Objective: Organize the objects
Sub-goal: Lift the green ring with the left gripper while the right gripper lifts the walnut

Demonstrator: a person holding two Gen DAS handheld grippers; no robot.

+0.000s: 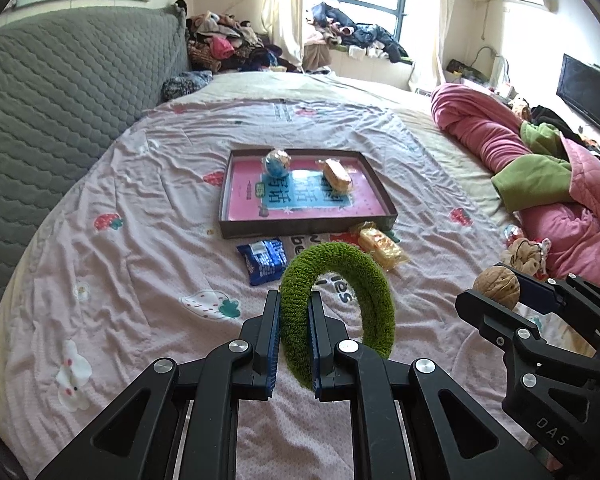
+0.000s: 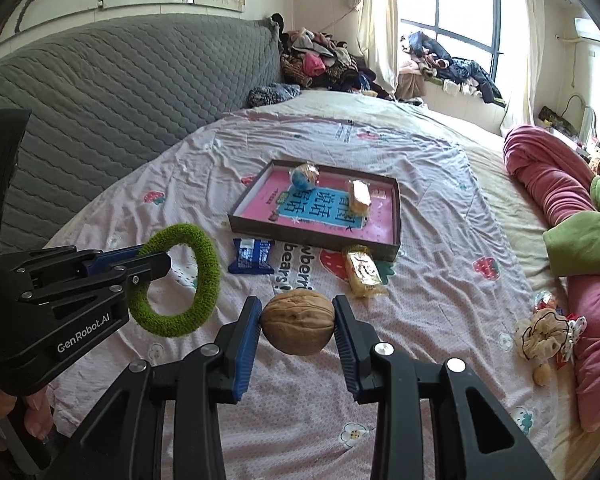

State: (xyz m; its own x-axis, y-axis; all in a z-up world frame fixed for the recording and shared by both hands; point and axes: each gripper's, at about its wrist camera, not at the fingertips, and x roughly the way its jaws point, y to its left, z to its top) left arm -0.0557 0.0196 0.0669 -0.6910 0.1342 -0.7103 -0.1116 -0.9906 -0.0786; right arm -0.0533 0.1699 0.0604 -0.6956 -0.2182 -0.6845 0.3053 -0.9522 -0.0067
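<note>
My left gripper [image 1: 294,320] is shut on a fuzzy green ring [image 1: 364,280] and holds it above the bed; it also shows in the right wrist view [image 2: 156,262] with the ring [image 2: 206,268]. My right gripper [image 2: 296,320] is shut on a walnut [image 2: 298,326], held above the sheet; the walnut [image 1: 496,286] also shows in the left wrist view. A shallow brown tray [image 1: 306,228] with a pink liner lies ahead, holding a blue wrapped ball [image 1: 277,162] and a wrapped cake [image 1: 336,176].
A blue snack packet [image 1: 264,260] and a yellow wrapped snack [image 1: 382,244] lie on the sheet before the tray. A beige scrunchie and small items [image 2: 544,334] lie at right by the pink quilt [image 2: 548,176]. A grey headboard [image 1: 60,92] stands at left.
</note>
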